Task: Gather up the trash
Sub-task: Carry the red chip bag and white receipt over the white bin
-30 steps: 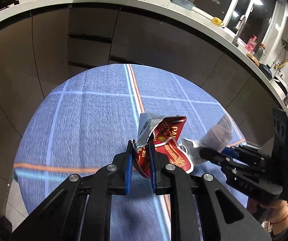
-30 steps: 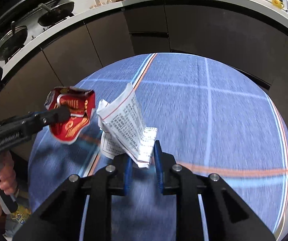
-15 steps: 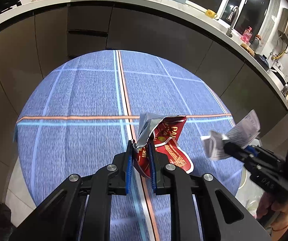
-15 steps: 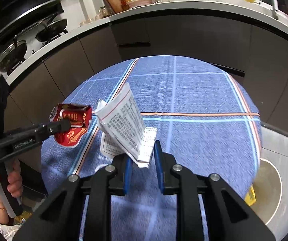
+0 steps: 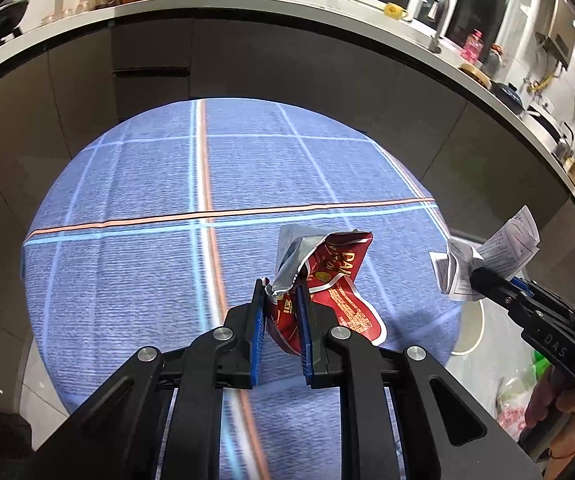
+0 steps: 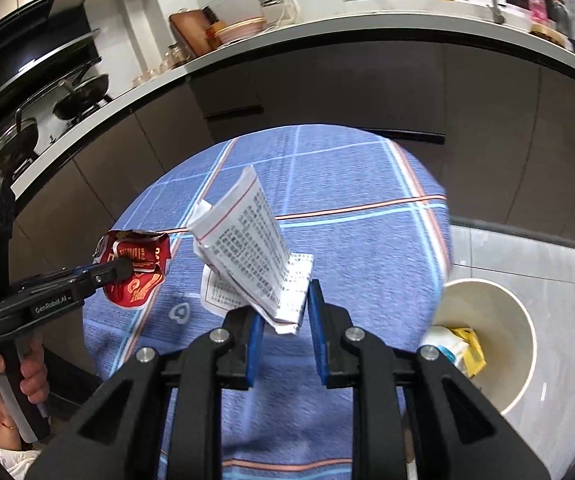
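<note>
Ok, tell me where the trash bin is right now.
The trash bin shows in the right wrist view at lower right, on the grey floor beside the blue-clothed table, with a yellow packet already inside.

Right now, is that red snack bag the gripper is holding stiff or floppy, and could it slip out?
Probably floppy: the red snack bag is crumpled and its lower flap droops beside the left gripper. It looks light, since it seems torn open and empty. The silvery lining may be a bit slippery, but the blue pads pinch it on both sides, so it likely stays put.
</note>
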Tool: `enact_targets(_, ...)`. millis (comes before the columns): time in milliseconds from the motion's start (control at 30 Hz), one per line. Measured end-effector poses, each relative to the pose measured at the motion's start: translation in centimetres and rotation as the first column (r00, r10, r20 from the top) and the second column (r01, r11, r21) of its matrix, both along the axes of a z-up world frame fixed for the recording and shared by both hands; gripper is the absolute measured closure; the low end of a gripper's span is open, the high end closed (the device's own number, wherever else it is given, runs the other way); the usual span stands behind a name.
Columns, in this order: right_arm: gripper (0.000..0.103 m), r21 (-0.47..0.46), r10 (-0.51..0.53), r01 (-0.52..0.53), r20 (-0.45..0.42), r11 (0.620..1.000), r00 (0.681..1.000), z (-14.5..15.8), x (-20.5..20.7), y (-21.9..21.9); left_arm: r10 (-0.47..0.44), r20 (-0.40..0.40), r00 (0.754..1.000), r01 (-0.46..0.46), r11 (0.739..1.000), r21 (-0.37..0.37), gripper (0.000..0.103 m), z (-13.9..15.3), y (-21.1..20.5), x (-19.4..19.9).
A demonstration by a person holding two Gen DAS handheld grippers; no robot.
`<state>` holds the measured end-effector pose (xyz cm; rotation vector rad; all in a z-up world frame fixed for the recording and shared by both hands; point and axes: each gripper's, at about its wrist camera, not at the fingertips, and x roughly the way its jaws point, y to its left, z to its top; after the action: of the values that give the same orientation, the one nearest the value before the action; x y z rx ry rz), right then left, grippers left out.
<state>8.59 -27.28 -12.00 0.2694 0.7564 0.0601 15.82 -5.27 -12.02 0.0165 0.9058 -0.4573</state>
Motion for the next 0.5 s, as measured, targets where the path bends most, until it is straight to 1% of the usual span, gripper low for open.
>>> enact_targets(267, 0.081, 0.017, -0.097, 0.097, 0.005, 0.995, 0.995, -0.3, -3.0, -4.2, -0.09, 0.008, 0.996, 0.09, 0.995, 0.031, 0.089, 0.1, -4.5, -1.0)
enact_targets(400, 0.081, 0.025, -0.147, 0.147, 0.0, 0.989, 0.989, -0.8, -4.2, -6.2, -0.145, 0.005, 0.989, 0.145, 0.989, 0.036, 0.089, 0.2, -7.0, -1.4)
enact_targets(500, 0.081, 0.031, -0.188, 0.188, -0.005, 0.982, 0.982, -1.3, -5.2, -8.0, -0.199, 0.01, 0.98, 0.199, 0.979, 0.042, 0.089, 0.5, -9.2, -1.7)
